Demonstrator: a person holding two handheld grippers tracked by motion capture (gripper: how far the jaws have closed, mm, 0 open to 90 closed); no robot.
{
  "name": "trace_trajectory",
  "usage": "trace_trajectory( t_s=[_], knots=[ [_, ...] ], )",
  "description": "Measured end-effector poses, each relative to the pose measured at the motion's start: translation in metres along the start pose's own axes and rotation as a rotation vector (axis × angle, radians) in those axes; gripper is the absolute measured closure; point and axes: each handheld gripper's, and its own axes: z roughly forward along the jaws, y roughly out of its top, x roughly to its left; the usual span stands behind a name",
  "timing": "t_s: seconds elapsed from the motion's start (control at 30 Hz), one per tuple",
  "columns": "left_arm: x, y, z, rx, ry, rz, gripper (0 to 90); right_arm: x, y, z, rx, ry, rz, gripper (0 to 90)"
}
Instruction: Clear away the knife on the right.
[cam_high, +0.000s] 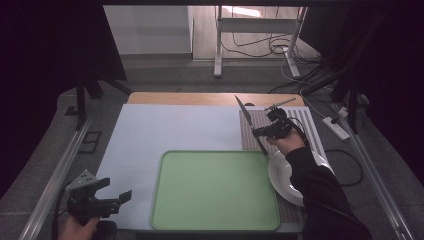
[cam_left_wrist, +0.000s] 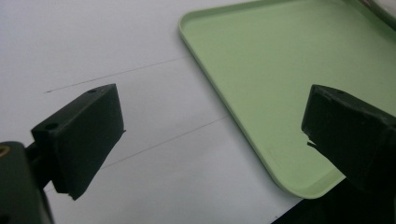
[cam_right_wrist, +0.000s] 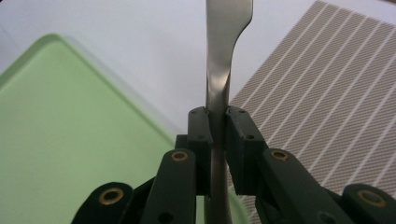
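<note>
From the high view, the right gripper (cam_high: 263, 131) is raised over the striped placemat (cam_high: 305, 120) at the table's right side, clamped on a table knife (cam_high: 248, 120). The knife's long axis runs on a slant, its blade tip pointing up and away toward the far edge of the table and its other end slanting down toward the near side, past the white plate (cam_high: 281, 175) that lies on the mat by the person's dark sleeve. The green tray (cam_high: 215, 190) sits in the middle of the white table cover (cam_high: 165, 130). The left gripper (cam_high: 116, 194) hovers at the near left corner, jaws apart with nothing between them.

In the left gripper view, its jaws stand wide over the white cover, beside the green tray's (cam_left_wrist: 289, 70) rounded corner.

In the right gripper view, the right gripper (cam_right_wrist: 217, 135) is pressed shut on the knife's (cam_right_wrist: 223, 51) narrow metal neck (the blade widens above the pads), with the tray (cam_right_wrist: 70, 140) to the left and the placemat (cam_right_wrist: 327, 93) to the right. No writing or brand mark can be read on anything.
</note>
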Motion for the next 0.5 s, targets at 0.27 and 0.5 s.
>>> trace_trajectory(
  t_s=[0.27, 0.5],
  knots=[
    [0.0, 0.0, 0.0, 0.0, 0.001, -0.001, 5.4, 0.029, -0.019, -0.003, 0.042, 0.03, -0.027, 81.2],
    [0.0, 0.0, 0.0, 0.0, 0.001, -0.002, 5.4, 0.06, -0.04, 0.001, 0.104, 0.026, -0.089, 81.2]
  ],
)
